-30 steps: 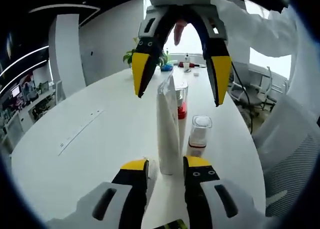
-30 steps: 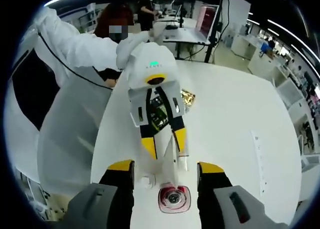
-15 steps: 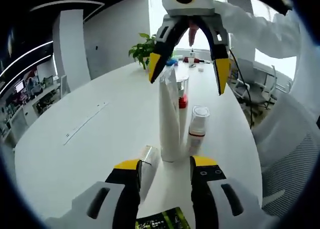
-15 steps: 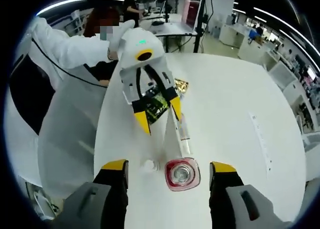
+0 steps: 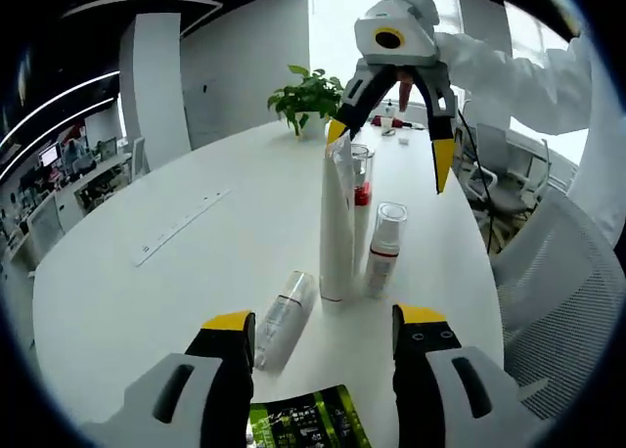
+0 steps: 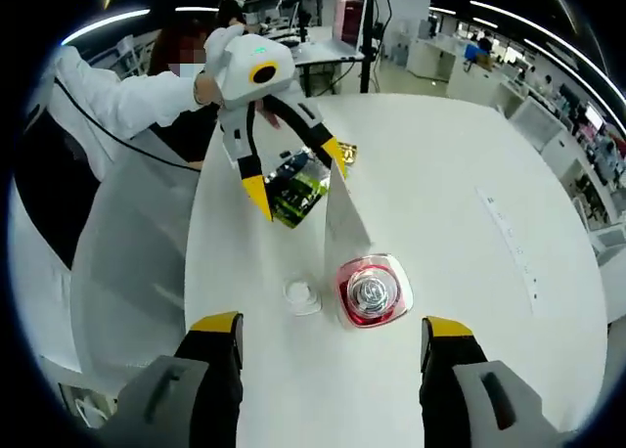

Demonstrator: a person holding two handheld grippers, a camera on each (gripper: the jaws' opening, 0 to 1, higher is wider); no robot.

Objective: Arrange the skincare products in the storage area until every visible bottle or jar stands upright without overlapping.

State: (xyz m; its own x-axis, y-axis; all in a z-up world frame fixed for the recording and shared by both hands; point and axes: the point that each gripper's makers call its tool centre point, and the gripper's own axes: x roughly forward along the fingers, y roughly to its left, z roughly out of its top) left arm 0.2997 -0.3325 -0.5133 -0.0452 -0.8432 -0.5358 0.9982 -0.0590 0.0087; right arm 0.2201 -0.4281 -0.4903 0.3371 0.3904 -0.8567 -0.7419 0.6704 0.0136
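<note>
Spreading across both views is a large white tabletop (image 5: 147, 301), rounded at its ends, with the skincare products grouped near the edge where the person in white stands. Tallest among them is a white tube (image 5: 335, 228), upright on its cap, touching a red-banded clear bottle (image 5: 360, 199) behind it. Just beside them stands a small clear-capped pump bottle (image 5: 382, 249). Closer to the left gripper (image 5: 323, 331), a slim clear bottle (image 5: 281, 318) lies flat on its side, the one product not yet upright. A green sachet (image 5: 305, 424) lies at the near edge. The left gripper hangs low with jaws wide apart and empty; the right gripper (image 5: 389, 125) hovers above the tube, its jaws also spread wide and holding nothing. Standing the fallen bottle probably comes next: grip it near the middle, tilt it slowly onto its base, and set it clear of the tube so nothing gets knocked over.
</note>
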